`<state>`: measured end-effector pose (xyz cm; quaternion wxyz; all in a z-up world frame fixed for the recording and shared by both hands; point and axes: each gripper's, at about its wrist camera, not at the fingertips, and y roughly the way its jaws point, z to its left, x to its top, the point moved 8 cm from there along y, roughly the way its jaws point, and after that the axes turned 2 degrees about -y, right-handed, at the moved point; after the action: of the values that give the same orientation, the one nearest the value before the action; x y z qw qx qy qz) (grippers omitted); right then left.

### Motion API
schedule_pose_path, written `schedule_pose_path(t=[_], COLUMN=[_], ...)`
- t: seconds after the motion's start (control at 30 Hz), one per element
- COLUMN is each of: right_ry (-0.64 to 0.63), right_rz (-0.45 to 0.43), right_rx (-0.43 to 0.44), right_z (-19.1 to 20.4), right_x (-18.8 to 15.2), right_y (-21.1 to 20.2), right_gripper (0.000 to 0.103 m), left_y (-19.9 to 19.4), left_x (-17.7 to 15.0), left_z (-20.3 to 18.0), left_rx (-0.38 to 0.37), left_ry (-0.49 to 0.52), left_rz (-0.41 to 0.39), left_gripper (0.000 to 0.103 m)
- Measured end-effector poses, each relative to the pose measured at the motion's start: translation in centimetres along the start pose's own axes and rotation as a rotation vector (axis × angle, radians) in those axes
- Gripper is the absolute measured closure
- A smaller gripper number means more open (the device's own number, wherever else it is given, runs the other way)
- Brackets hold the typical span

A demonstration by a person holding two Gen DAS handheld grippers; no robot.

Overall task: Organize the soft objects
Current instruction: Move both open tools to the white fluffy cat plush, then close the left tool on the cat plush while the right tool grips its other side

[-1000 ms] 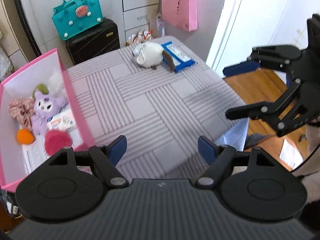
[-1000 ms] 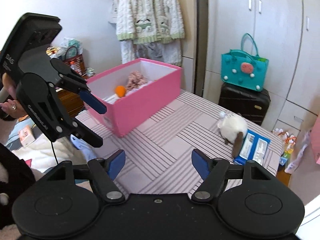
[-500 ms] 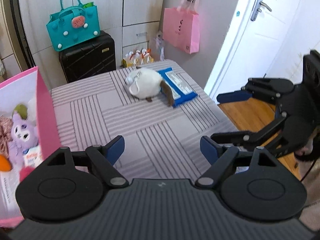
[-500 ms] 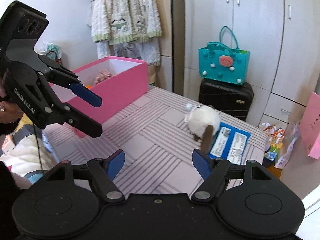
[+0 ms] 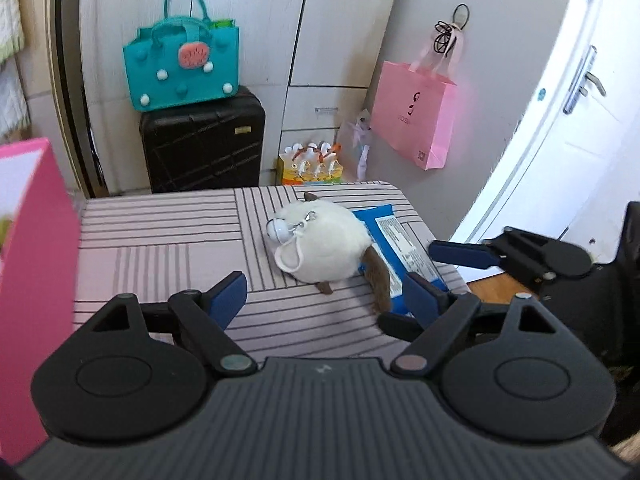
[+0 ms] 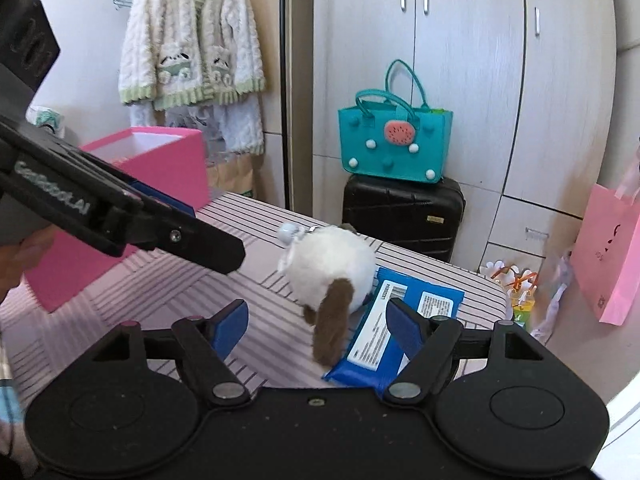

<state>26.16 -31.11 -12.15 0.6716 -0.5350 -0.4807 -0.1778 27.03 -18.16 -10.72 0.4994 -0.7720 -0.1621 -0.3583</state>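
Note:
A white plush toy (image 5: 324,246) with a brown tail, a bell and a strap lies on the striped table (image 5: 160,240), partly on a blue wipes pack (image 5: 400,248). My left gripper (image 5: 324,300) is open and empty, just short of the plush. My right gripper (image 6: 316,322) is open and empty, close to the plush (image 6: 332,268) and the wipes pack (image 6: 396,332). The right gripper also shows at the right of the left wrist view (image 5: 440,276). The pink box (image 5: 32,264) stands at the table's left; its inside is hidden.
A teal bag (image 5: 182,68) sits on a black suitcase (image 5: 204,144) behind the table. A pink paper bag (image 5: 414,114) hangs on the wall by a white door (image 5: 560,120). A knit cardigan (image 6: 192,40) hangs behind the pink box (image 6: 152,168).
Both grippers have moved forward across the table toward the white plush, which now looks larger and closer. The pink box has slid to the left edge of view. Both stayed open.

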Motion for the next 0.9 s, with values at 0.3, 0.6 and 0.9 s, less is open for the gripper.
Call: schedule_pose_path(t=[0.3, 0.6, 0.9], right_ry=[-0.018, -0.033, -0.021], right_rz=[0.003, 0.028, -0.017], right_rx=[0.011, -0.033, -0.014], right_z=[-0.6, -1.0, -0.4], right_x=[1.0, 0.3, 0.4], right_y=[5.1, 7.5, 7.1], right_gripper=[0.023, 0.023, 0.034], left_y=[4.2, 7.2, 8.0], left_x=[1.5, 0.9, 0.4], left_z=[1.5, 2.6, 2.4], left_rx=[-0.052, -0.030, -0.087], left_ry=[-0.188, -0.247, -0.280], left_rz=[0.017, 0.013, 0.012], left_gripper=[0.018, 0.019, 0.035])
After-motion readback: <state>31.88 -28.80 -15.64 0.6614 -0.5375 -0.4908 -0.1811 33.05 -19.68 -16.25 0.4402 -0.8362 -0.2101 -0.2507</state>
